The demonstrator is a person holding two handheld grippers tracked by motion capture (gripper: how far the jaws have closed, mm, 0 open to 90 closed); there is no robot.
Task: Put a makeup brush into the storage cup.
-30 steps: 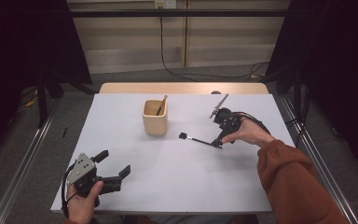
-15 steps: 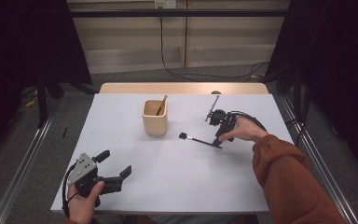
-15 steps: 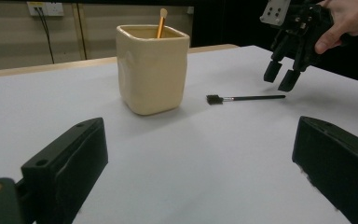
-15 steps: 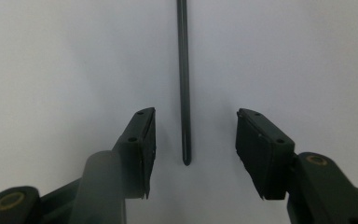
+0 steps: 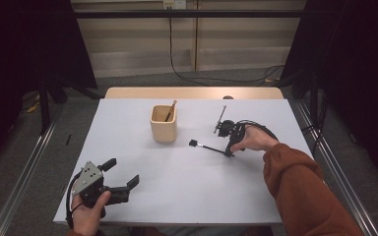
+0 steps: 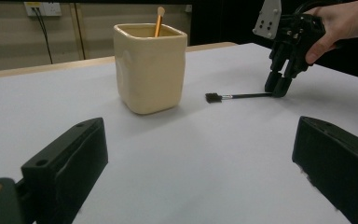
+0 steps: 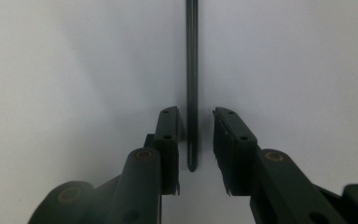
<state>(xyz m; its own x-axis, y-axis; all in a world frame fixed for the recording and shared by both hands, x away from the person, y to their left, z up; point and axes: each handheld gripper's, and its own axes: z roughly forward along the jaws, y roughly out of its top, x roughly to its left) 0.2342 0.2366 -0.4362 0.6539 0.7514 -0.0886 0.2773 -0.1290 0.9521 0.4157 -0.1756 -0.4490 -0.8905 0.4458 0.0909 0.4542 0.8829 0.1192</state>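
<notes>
closing my right gripper (image 5: 230, 150) over the handle end of a thin black brush (image 5: 207, 147), jaws pointing down at the white table (image 5: 187, 191). in the right gripper view the brush handle (image 7: 192, 93) lies between the two jaws, running straight away from the camera, its rounded end just inside the gap. jaws have just been closing and stand narrow now, but i see a sliver of table on the right side of the handle, so the pads are not pressing on it yet; left pad looks right at the handle, can't tell if it touches. brush lies flat on the table, bristle head (image 5: 193, 143) pointing toward the cup, handle end under the gripper. from the left gripper view the brush (image 6: 242, 96) sits to the right of the cup, near it but apart, with the right gripper (image 6: 278, 87) standing on its far end and the right hand (image 6: 342, 23) wrapped round the body.

beige square cup (image 5: 164, 123) stands upright near the table middle, toward the far side, with one wooden-handled stick (image 5: 170, 111) leaning inside it.

my left gripper (image 5: 119, 177) rests low at the near left corner of the table, held by the left hand (image 5: 88, 211), jaws spread wide, nothing between them, well apart from cup and brush.
</notes>
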